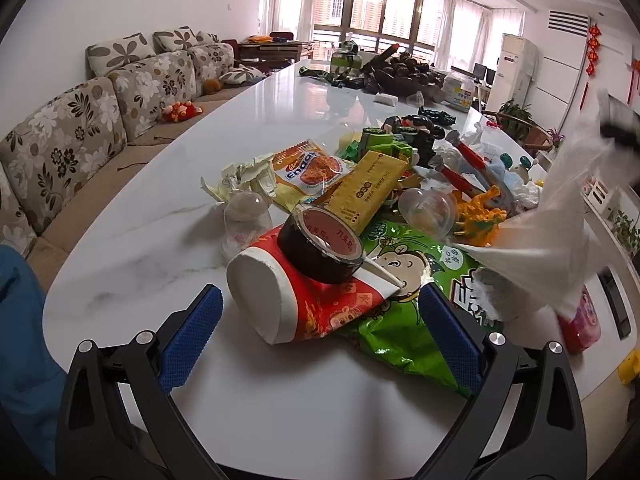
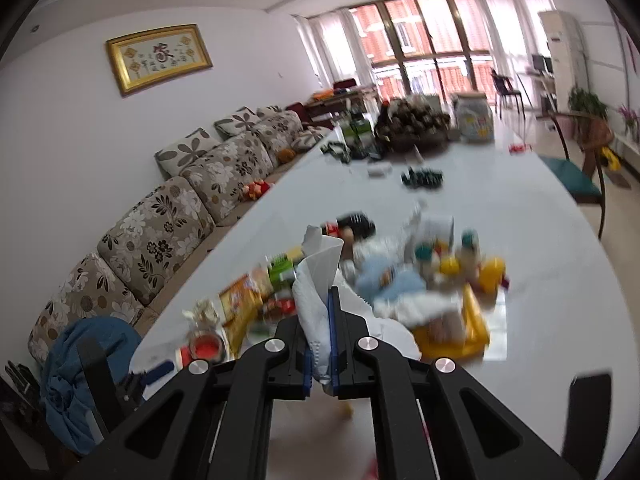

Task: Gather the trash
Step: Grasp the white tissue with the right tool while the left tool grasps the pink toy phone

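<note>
Left gripper [image 1: 320,316] is spread wide right in front of a tipped red paper cup [image 1: 296,296] with a tape roll [image 1: 322,246] sitting on it. Right gripper [image 2: 320,344] is clamped on a white tissue [image 2: 316,280]. Further back, wrappers [image 1: 316,170] and toys [image 1: 480,212] crowd the white table [image 1: 160,240].

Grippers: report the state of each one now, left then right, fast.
Left gripper: open, holding nothing; the red paper cup lies between its fingers.
Right gripper: shut on the white tissue.
</note>
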Available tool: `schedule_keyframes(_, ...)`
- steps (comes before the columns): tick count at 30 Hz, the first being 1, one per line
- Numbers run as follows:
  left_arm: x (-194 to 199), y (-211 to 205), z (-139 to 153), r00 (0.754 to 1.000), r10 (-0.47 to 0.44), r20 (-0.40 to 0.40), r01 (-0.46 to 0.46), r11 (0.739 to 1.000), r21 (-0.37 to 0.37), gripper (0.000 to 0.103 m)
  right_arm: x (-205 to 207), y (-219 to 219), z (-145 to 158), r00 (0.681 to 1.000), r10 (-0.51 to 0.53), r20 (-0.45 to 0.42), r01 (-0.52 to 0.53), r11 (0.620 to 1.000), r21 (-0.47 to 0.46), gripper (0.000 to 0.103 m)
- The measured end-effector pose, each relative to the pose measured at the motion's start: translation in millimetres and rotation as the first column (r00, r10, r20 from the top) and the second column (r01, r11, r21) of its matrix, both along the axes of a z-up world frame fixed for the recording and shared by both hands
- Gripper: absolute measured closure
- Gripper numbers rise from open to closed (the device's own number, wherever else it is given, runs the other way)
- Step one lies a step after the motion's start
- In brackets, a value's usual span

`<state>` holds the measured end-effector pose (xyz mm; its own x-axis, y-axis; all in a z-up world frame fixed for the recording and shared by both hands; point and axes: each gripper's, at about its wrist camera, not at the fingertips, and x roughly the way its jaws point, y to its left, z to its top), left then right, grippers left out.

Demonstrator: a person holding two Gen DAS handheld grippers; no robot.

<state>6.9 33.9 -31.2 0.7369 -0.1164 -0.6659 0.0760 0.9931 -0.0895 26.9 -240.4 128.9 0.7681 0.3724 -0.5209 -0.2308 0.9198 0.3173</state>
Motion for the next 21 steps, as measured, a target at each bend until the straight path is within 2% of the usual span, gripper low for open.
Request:
schedule_keyframes(2,-7,-1,5,1.0,-0.024,0.015,0.024,1.0,-0.003,0.007,-7,-6,23,0.999,0.018,0.052,-0.02,0.999,0.032,0.097)
schedule_keyframes(5,-18,-7,10,0.996,-0.081,0.044,0.081,0.997,0.004,0.007,-38,-19,74,0.982,0.032,0.185,-0.042,0.998,0.053,0.097)
schedule_keyframes(8,-30,-22,12,0.986,-0.149,0.073,0.147,0.989,0.03,0.007,-85,-37,129,0.941,0.016,0.339,-0.021,1.0,0.012,0.097)
schedule_keyframes(13,-43,-64,11,0.961,-0.258,0.096,0.25,0.964,0.087,0.007,-162,-81,200,0.865,-0.028,0.502,0.009,0.999,0.039,0.097)
schedule_keyframes(15,-48,-88,13,0.943,-0.315,0.104,0.304,0.947,0.106,0.007,-193,-96,217,0.834,-0.043,0.551,0.018,0.999,0.051,0.097)
schedule_keyframes(18,-53,-124,16,0.914,-0.387,0.122,0.373,0.92,0.123,0.007,-247,-122,233,0.779,-0.105,0.618,0.098,0.994,0.044,0.097)
schedule_keyframes(21,-57,-169,16,0.873,-0.472,0.123,0.454,0.879,0.148,0.007,-287,-141,233,0.756,-0.182,0.629,0.209,0.977,0.032,0.096)
